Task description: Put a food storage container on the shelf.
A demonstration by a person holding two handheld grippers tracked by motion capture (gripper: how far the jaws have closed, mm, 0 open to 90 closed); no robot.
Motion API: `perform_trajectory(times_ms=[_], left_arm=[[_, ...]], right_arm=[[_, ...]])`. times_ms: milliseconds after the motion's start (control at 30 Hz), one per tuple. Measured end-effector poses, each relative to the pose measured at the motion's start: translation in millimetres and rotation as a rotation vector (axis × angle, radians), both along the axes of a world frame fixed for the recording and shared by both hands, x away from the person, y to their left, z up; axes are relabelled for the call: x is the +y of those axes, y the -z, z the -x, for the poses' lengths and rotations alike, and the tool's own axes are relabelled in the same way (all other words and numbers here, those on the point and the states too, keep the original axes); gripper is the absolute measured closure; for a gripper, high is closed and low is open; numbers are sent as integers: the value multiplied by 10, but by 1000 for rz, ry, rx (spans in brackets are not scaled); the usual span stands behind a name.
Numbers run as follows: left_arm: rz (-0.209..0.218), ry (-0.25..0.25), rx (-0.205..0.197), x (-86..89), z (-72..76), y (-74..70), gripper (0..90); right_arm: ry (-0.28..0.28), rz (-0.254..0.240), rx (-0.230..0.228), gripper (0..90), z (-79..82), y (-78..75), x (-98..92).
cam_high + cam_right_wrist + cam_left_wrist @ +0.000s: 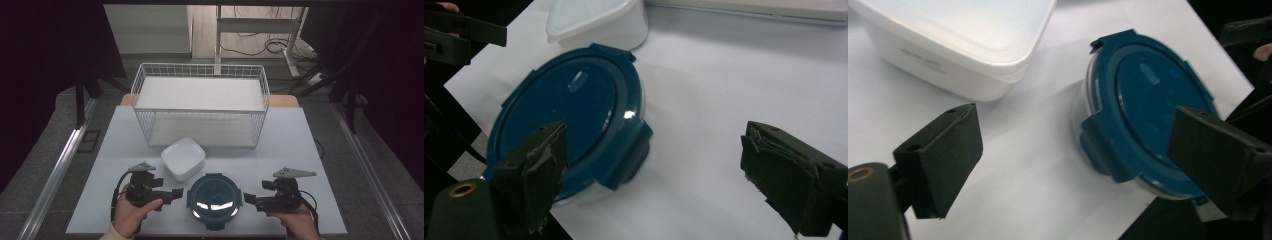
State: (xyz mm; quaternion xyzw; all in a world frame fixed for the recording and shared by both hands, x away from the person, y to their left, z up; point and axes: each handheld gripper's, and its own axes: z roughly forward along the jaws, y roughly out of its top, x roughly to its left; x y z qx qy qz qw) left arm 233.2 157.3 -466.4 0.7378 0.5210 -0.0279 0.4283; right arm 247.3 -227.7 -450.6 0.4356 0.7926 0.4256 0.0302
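A round clear container with a dark blue clip-on lid (215,200) stands at the table's near edge, between my two grippers. The left gripper (177,194) points right at the lid's left side and stands open; in the left gripper view (1073,165) the blue lid (1148,105) lies ahead, partly behind the right-hand jaw. From the other side, the open right gripper (248,199) points left at the container; in the right gripper view (669,180) the lid (569,110) sits ahead and to the left. Neither gripper's pads press on anything.
A white square lidded container (183,158) rests just behind the blue one, also seen at close range (958,40) (599,20). A white wire basket (200,105) spans the back of the white table (300,150). The table's near edge is right under the hands.
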Motion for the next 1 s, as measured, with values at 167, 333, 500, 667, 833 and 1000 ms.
perform_trajectory(times_ms=[167,333,500,667,833,1000], left_arm=[[32,31,50,-172,-58,44,68],[72,44,70,-196,-66,95,63],[108,56,105,-187,-79,186,69],[112,66,124,-233,-88,271,80],[106,74,143,-297,-85,354,87],[118,95,161,-381,-78,434,102]], right_arm=[[-16,-17,33,108,-61,-14,168],[-23,-35,80,101,-95,66,303],[-34,-42,114,97,-86,152,337],[-30,-42,155,96,-80,258,364],[-26,-76,200,96,-88,347,386],[-26,-98,245,96,-91,414,428]])
